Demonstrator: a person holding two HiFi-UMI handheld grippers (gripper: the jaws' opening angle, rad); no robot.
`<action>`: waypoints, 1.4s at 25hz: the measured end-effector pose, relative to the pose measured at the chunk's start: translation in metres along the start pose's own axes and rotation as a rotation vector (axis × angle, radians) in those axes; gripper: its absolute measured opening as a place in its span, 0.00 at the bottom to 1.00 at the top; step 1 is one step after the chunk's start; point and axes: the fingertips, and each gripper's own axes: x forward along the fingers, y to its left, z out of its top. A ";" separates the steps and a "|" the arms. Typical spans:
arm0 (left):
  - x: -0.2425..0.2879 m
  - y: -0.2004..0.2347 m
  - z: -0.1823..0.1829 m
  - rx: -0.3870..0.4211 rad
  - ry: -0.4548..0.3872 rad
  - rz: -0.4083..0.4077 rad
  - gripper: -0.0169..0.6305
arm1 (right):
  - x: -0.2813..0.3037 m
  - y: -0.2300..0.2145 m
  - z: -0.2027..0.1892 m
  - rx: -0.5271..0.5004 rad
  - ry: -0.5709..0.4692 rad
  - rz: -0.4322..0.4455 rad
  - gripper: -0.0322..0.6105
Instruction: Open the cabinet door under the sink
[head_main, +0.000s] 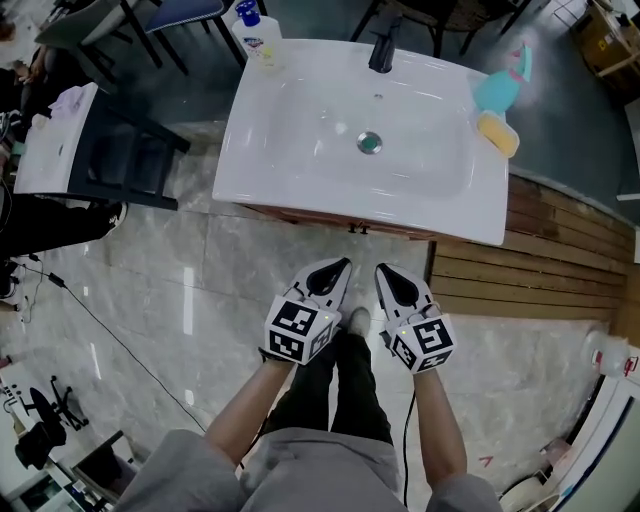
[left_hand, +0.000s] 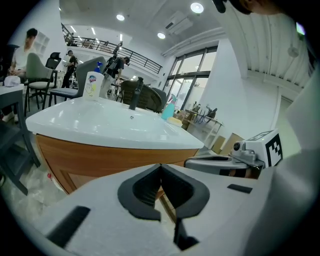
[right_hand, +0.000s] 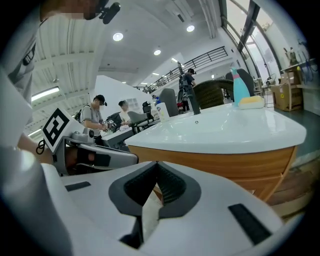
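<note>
cabinet front (left_hand: 100, 157) mostly hidden under sink (head_main: 280, 150), teal bottle (head_main: 500, 85) blurred

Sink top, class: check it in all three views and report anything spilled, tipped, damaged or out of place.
Nothing stands out. The soap bottle, faucet and teal bottle stand upright on the sink, the yellow sponge lies flat beside the teal bottle, and no spill shows.

Site: large open indoor hall, workshop or lab type, not a home.
Evidence:
- free-standing sink unit (head_main: 300, 150) on marble-tiled floor (head_main: 150, 290)
- wooden decking (head_main: 560, 250) beside it
- mezzanine railing (left_hand: 112, 50)
- ceiling spotlights (left_hand: 196, 7)
- tall windows (left_hand: 192, 82)
- people at desks (right_hand: 93, 117)
- office chairs (left_hand: 37, 67)
- cardboard boxes (right_hand: 283, 95)
</note>
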 end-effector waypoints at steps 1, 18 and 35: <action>0.003 0.001 -0.004 0.000 0.003 0.002 0.04 | 0.001 -0.003 -0.004 -0.009 -0.001 -0.001 0.06; 0.052 0.025 -0.071 0.056 0.024 0.031 0.04 | 0.045 -0.045 -0.079 0.010 -0.025 0.044 0.07; 0.102 0.065 -0.122 0.052 0.010 0.056 0.04 | 0.113 -0.091 -0.160 -0.088 0.056 0.036 0.14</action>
